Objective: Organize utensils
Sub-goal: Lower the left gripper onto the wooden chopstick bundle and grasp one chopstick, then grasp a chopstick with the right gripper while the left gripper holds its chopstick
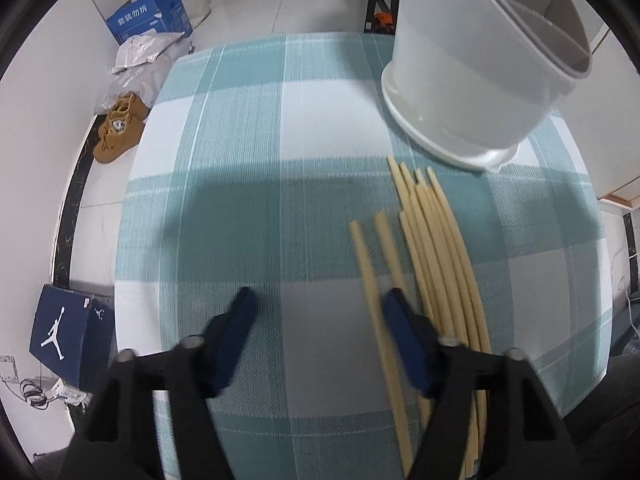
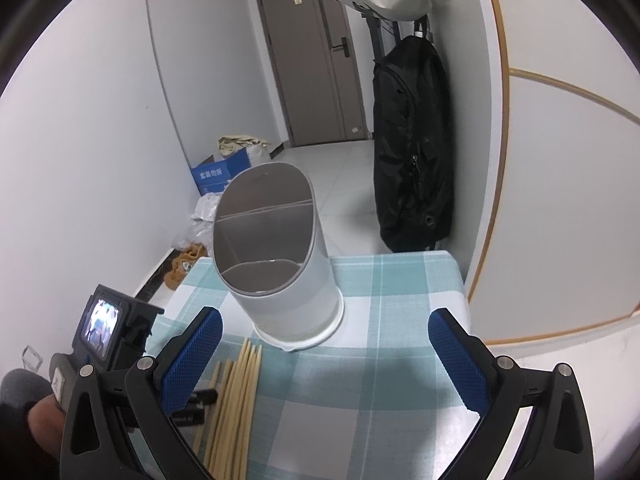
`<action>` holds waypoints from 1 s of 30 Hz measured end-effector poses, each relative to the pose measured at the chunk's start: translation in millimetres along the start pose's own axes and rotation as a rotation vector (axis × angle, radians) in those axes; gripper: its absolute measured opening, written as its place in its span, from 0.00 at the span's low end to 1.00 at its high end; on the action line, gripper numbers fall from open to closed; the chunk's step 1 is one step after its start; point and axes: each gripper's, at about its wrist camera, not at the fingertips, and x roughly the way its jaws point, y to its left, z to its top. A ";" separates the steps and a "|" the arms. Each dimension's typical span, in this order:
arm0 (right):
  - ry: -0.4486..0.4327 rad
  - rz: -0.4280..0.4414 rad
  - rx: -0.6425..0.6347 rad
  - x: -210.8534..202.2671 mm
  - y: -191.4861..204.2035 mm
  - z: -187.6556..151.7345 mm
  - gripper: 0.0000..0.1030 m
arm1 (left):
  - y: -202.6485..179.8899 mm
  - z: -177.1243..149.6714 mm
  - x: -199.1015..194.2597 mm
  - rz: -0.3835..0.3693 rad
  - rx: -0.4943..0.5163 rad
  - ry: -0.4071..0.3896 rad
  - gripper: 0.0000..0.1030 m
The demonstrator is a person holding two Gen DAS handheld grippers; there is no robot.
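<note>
Several pale wooden chopsticks (image 1: 436,248) lie side by side on the checked cloth, their tips toward a white oval utensil holder (image 1: 472,80) with inner dividers. My left gripper (image 1: 320,294) points down at the cloth, jaws apart. One chopstick (image 1: 370,280) lies between its fingers, close to the right blue pad (image 1: 404,332); the left pad touches nothing. In the right wrist view the holder (image 2: 280,280) stands upright ahead, nothing visible inside it. My right gripper (image 2: 326,320) hangs open and wide in front of it, with the chopsticks (image 2: 240,392) under its left finger.
The teal and white checked table (image 1: 280,140) ends close behind the holder. On the floor to the left are a blue carton (image 1: 148,20), brown shoes (image 1: 120,128) and a navy shoe box (image 1: 68,332). A black bag (image 2: 412,152) hangs beyond the table's far edge.
</note>
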 end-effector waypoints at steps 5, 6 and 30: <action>0.020 0.031 0.004 1.9 1.6 -2.1 1.00 | -2.9 9.2 3.1 -0.007 0.014 -0.029 0.12; 0.029 0.042 -0.001 3.4 3.6 -3.2 1.00 | -4.2 9.8 3.7 -0.007 0.019 -0.030 0.08; 0.314 0.241 -0.004 54.5 43.4 -36.4 0.67 | 48.5 12.8 -51.1 -0.204 -0.212 -0.285 0.02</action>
